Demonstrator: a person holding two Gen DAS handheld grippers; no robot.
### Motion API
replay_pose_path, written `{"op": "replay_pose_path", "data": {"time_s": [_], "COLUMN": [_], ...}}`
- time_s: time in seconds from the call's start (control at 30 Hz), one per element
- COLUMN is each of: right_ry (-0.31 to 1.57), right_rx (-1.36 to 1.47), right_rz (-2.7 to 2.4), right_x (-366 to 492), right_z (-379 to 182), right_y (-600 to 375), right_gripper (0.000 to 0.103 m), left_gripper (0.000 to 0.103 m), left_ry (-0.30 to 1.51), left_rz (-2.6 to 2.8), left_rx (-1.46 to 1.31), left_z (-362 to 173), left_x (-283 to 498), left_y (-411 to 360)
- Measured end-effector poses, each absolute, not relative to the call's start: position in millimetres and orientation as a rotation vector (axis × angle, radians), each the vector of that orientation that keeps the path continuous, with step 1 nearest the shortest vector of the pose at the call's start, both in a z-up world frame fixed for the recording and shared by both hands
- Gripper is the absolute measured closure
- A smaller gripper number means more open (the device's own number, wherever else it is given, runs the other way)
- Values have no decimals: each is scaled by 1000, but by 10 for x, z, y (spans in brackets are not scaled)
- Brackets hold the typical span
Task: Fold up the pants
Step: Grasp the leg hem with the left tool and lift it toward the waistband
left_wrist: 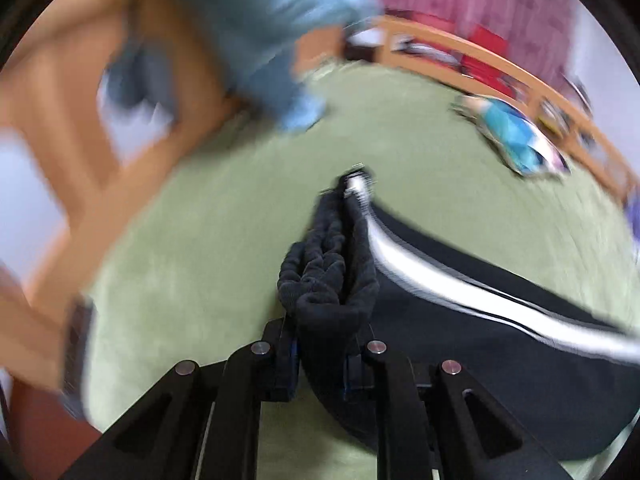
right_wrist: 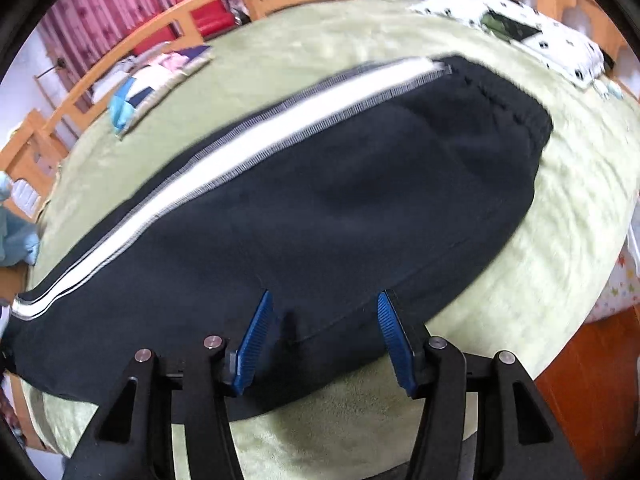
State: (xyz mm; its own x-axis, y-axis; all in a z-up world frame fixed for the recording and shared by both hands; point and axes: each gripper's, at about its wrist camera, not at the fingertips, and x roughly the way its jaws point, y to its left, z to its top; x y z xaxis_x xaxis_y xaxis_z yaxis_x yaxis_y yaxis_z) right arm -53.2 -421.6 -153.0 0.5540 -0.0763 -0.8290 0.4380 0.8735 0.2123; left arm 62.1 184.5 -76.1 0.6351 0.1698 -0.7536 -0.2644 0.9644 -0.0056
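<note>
Black pants (right_wrist: pixel 360 200) with a white side stripe (right_wrist: pixel 280 128) lie flat across a green blanket (right_wrist: pixel 540 240), waistband (right_wrist: pixel 516 108) at the far right. My right gripper (right_wrist: pixel 324 300) hovers open over the near edge of the pants, blue pads (right_wrist: pixel 256 336) apart, nothing pinched. In the blurred left wrist view, my left gripper (left_wrist: pixel 320 332) is shut on the bunched black ribbed cuff (left_wrist: pixel 328 272) at the leg end. It holds the cuff lifted off the blanket (left_wrist: pixel 200 280), and the rest of the pants (left_wrist: pixel 460 340) trails off to the right with the stripe (left_wrist: pixel 440 280) showing.
A wooden rail (right_wrist: pixel 120 52) rims the bed's far side. A patchwork cushion (right_wrist: pixel 156 84) lies at the back left, a white dotted pillow (right_wrist: pixel 520 32) at the back right. Light blue cloth (left_wrist: pixel 280 20) hangs at the left end. Red-brown floor (right_wrist: pixel 592 380) shows beyond the bed's right edge.
</note>
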Motion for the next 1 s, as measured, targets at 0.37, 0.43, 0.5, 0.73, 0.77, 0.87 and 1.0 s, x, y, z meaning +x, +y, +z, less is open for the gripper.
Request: {"op": "replay_pose_path", "data": {"time_s": [0.37,0.43,0.5,0.73,0.77,0.87,1.0], "right_ry": [850,839,844,871,875,874,853], "right_rx": [350,368,390,398,396,423,454], "right_rz": [-212,-219,-219,-212,-199,-116,47], "right_x": [-600,-708,-811,-941,-900,-699,-367], "right_z": [-1207,-1196,-1217,-1371,-1394,-1435,-1403], "right_y": [-4451,-4571,-4691,-4805,-4774,-4570,-4146], "right_gripper": [49,49,49,47,47,47,47], "left_gripper": [89,89,89,64,45,30,30], "left_ry": [749,803,901,1032,1029,954,913], "left_rz": [-234,-321,-391,-466,-487,-443,-277], "left_rx": [299,242,196,174,127,33,-1], "left_z": [-268,-515,-828,-1159,-1096,-891,-774], "left_x": [391,406,462,326,301,177,162], "left_y": [-1109,-1555,-1874,-1940,-1812,-1373,-630]}}
